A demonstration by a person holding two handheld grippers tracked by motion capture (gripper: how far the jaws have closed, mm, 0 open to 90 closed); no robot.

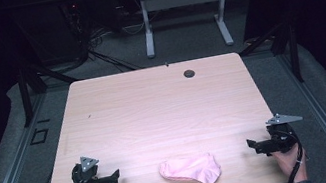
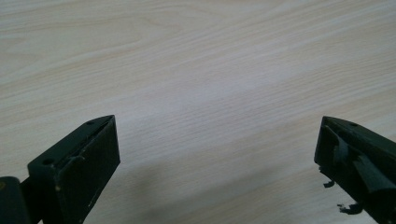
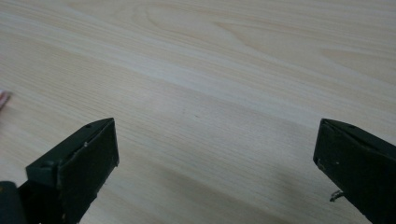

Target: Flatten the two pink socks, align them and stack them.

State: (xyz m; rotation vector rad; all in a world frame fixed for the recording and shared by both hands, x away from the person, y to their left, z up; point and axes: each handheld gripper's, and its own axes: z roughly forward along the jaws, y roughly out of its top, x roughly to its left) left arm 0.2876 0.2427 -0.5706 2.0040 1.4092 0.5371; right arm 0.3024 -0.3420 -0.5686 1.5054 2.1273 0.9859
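Crumpled pink sock (image 1: 190, 169) on table (image 1: 154, 108)

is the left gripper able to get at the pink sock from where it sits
Probably yes. The left gripper is open and points toward the pink sock, with bare table between them and nothing in the way.

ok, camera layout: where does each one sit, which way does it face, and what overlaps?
High view: fixed above the person's side, facing forward and down on the table; shows both hands, the left hand-held gripper, the right hand-held gripper and a pink cloth.
Left gripper view: rides the left hand-held gripper, looking along its spread jaws at bare wood.
Right gripper view: rides the right hand-held gripper, jaws spread, facing wood, a pink sliver at the left edge.
Shared: the same tabletop in all views.
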